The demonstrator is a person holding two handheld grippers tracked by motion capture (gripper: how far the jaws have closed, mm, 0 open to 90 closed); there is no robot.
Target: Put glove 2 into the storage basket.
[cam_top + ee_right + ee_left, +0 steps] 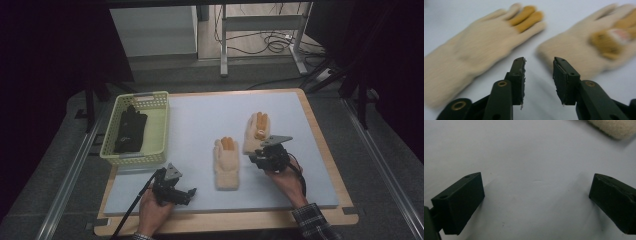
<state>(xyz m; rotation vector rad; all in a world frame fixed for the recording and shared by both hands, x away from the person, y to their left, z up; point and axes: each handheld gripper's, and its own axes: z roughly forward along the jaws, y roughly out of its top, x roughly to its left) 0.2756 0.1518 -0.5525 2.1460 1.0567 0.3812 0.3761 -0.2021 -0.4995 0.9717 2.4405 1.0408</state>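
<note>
Two cream knitted gloves with orange fingers lie flat on the pale mat. One glove [226,162] [481,42] is at the middle. The other glove [256,131] [579,45] lies farther back to its right and has an orange patch on it. My right gripper [254,159] [539,62] hovers low between the two, just short of the far glove's cuff. It is open, with only bare mat between its pads. My left gripper [191,192] [536,182] rests near the mat's front left, jaws wide open over empty mat. A corner of the near glove's cuff [614,127] shows ahead of it.
A pale yellow basket [160,107] stands at the mat's left edge with a pair of black gloves [130,131] inside. The mat [200,120] lies on a wooden board. Beyond the table are desk legs and cables on the floor.
</note>
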